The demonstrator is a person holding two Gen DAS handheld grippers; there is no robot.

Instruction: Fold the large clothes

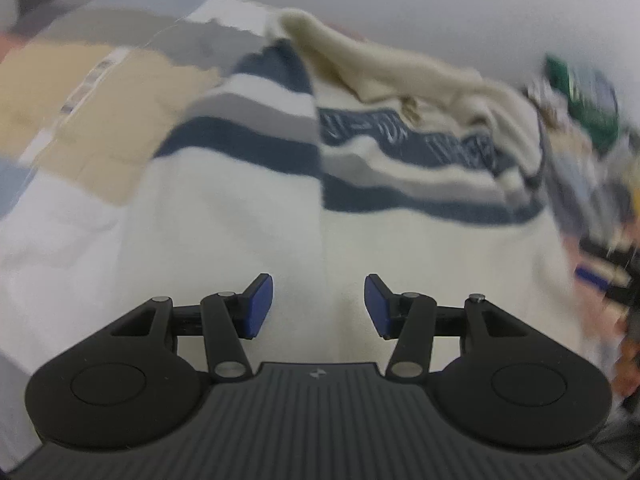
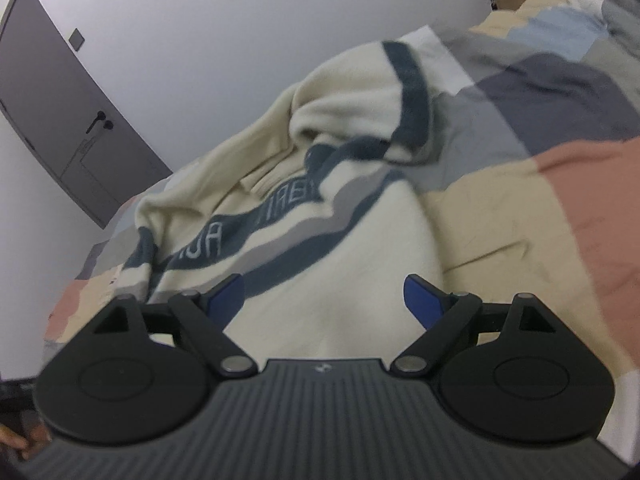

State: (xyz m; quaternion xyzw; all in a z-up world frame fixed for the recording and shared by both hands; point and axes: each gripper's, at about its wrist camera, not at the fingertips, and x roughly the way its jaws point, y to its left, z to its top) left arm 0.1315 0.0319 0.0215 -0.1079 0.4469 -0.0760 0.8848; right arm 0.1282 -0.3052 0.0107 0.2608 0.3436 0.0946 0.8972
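Across the middle of both frames lies the sweater (image 1: 240, 208), cream with dark blue and grey stripes, spread but rumpled on the bed (image 2: 520, 208) with its patchwork cover. In the left wrist view its plain lower body fills the centre and its collar is bunched toward the upper right of the frame. In the right wrist view a sleeve (image 2: 404, 92) is flopped over near the upper middle, and the lettered stripe runs diagonally through the centre.

The left gripper (image 1: 319, 306) has its jaws partly spread with nothing between the blue pads, only cream fabric below. The right gripper (image 2: 323, 300) has its jaws spread wider, also empty, over the sweater's lower part near where it meets the cover at the right of the frame.

Neither gripper holds anything yet, so the fold appears to be at the point of taking hold. The risks are likely these: a jaw closing over the plain middle instead of an edge could pinch only the top layer, or catch the bed cover with it and drag that along. With the sleeve and collar still crumpled, any fold made now could trap those lumps inside. The left view is blurred, so the hem's exact place cannot be told.
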